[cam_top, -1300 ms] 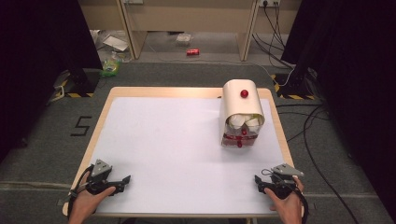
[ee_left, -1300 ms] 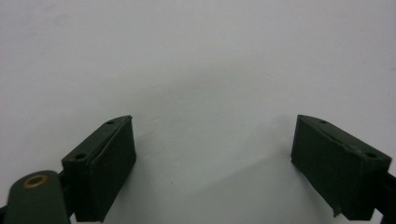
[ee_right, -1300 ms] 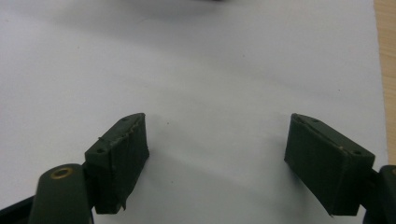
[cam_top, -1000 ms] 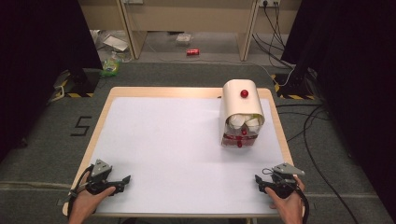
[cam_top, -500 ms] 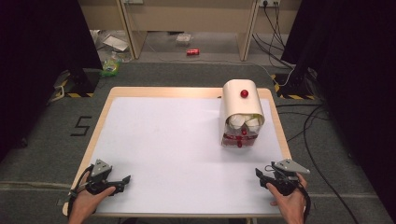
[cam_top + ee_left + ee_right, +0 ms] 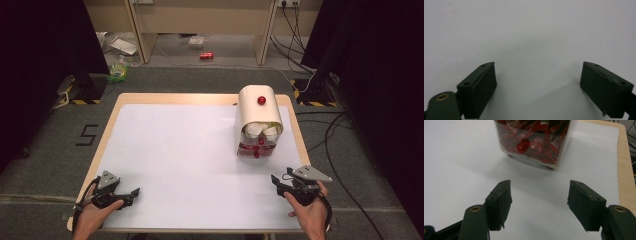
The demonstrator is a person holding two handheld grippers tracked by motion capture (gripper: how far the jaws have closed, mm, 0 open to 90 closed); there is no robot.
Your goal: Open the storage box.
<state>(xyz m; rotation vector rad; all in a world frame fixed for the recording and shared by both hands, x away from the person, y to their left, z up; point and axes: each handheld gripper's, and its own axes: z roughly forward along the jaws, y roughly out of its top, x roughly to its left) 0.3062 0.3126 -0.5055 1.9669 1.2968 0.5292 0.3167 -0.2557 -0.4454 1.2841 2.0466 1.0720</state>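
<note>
A cream dispenser box (image 6: 255,114) with a rounded lid and a red knob (image 6: 261,100) stands at the table's right side. Its clear lower drawer (image 6: 534,142) holds red packets and has a red knob (image 6: 522,146) on the front. My right gripper (image 6: 276,180) is held near the front right corner and points at that drawer, a short way off. Its jaws have just been closing and stand apart with nothing between them (image 6: 539,205). My left gripper (image 6: 134,192) rests at the front left corner, open over bare white table (image 6: 537,90).
The white table top (image 6: 180,150) has a wooden rim, with its right edge (image 6: 625,170) close beside my right gripper. Cables, a red can (image 6: 206,55) and litter lie on the floor beyond the table.
My right hand has lifted a little off the table with its gripper. The left hand and the dispenser box have not moved.
</note>
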